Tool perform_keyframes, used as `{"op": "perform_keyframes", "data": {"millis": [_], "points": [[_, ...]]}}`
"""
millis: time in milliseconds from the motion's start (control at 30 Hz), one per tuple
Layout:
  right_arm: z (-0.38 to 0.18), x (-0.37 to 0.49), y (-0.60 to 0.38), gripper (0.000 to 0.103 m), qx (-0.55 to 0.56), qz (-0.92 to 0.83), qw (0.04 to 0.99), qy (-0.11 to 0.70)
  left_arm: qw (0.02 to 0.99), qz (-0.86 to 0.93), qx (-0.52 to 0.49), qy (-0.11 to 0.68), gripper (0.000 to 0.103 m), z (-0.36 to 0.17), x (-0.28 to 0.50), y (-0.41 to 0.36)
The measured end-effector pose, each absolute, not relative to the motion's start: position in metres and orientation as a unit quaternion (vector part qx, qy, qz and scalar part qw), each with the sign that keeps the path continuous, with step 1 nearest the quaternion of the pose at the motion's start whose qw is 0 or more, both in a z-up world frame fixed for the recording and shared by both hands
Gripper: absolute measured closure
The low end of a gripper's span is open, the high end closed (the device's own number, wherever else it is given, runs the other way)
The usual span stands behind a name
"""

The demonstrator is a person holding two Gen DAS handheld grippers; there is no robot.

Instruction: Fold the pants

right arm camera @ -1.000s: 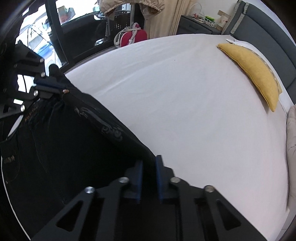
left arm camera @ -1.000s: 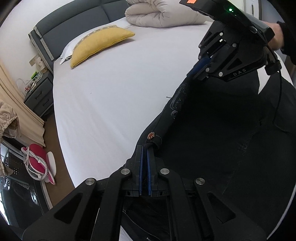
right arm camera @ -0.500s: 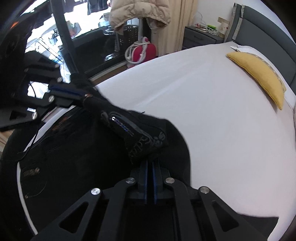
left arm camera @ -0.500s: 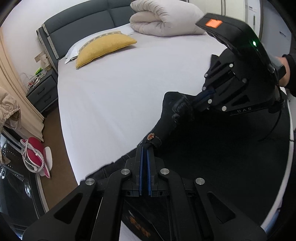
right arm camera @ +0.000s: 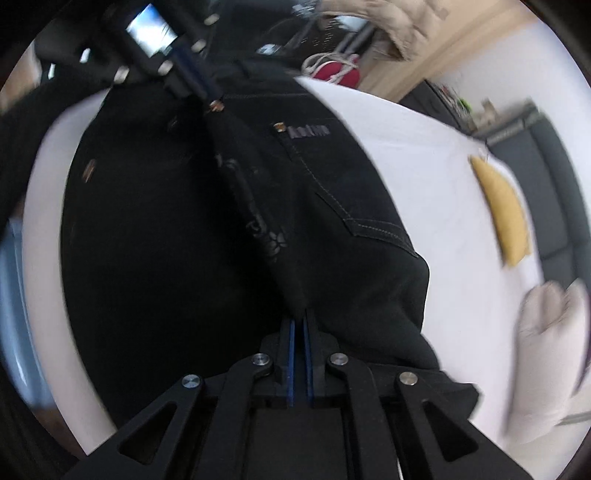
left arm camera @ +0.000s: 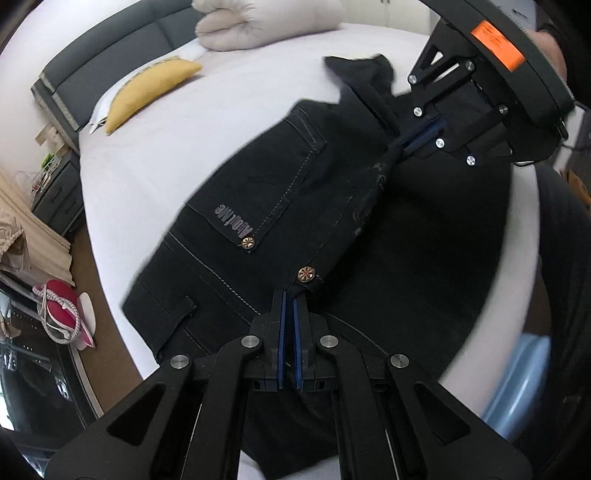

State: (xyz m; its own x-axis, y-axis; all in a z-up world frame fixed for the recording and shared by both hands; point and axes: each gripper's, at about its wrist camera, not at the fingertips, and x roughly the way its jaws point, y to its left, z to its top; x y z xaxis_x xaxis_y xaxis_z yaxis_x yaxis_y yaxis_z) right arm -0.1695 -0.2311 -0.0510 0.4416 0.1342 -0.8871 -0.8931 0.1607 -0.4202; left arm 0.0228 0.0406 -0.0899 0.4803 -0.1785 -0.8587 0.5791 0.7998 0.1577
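Black jeans [left arm camera: 280,192] lie on the white bed [left arm camera: 177,140], back pocket with grey lettering facing up. My left gripper [left arm camera: 289,295] is shut on a raised fold of the pants [right arm camera: 332,206] beside a copper button [left arm camera: 306,274]. Across from it my right gripper [left arm camera: 421,137] is shut on the far end of the same taut fold, which runs between the two. In the right wrist view that gripper [right arm camera: 299,321] pinches black cloth, and the left gripper [right arm camera: 207,96] shows at the top. A dark layer of the pants lies under the fold.
A yellow pillow [left arm camera: 147,92] and a rolled cream duvet [left arm camera: 266,22] lie near the grey headboard [left arm camera: 110,62]. Left of the bed stand a nightstand [left arm camera: 55,192] and a red bag [left arm camera: 61,306] on the floor. A light blue object [left arm camera: 517,376] sits off the bed's right edge.
Both grippers have swept sideways across the bed with the pinched fold between them. The pants have turned over, so the back pocket and its lettering now face up.
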Motion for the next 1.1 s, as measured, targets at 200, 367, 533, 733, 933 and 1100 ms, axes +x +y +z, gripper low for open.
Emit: {"op": "perform_keyframes", "data": {"millis": [200,367,533,733,933,1100], "points": [[-0.062,-0.221,-0.235,0.098,-0.555,0.379,0.656,0.343,0.816,-0.246,0.238,0.466,0.101,-0.101,-0.032,0.032],[-0.071,-0.256,-0.227,0.098,-0.568,0.369,0.658,0.329,0.810,-0.244,0.239,0.476,0.101,-0.109,-0.057,0.035],[-0.073,-0.259,-0.223,0.098,-0.566,0.360,0.665,0.328,0.807,-0.253,0.250,0.472,0.101,-0.106,-0.080,0.031],[-0.079,-0.262,-0.223,0.098,-0.584,0.352,0.658,0.320,0.806,-0.251,0.244,0.477,0.101,-0.104,-0.062,0.044],[-0.082,-0.278,-0.220,0.098,-0.584,0.344,0.663,0.319,0.807,-0.247,0.242,0.480,0.101,-0.104,-0.038,0.047],[-0.090,-0.278,-0.217,0.097,-0.575,0.338,0.671,0.324,0.815,-0.235,0.227,0.479,0.098,-0.108,-0.040,0.048]]}}
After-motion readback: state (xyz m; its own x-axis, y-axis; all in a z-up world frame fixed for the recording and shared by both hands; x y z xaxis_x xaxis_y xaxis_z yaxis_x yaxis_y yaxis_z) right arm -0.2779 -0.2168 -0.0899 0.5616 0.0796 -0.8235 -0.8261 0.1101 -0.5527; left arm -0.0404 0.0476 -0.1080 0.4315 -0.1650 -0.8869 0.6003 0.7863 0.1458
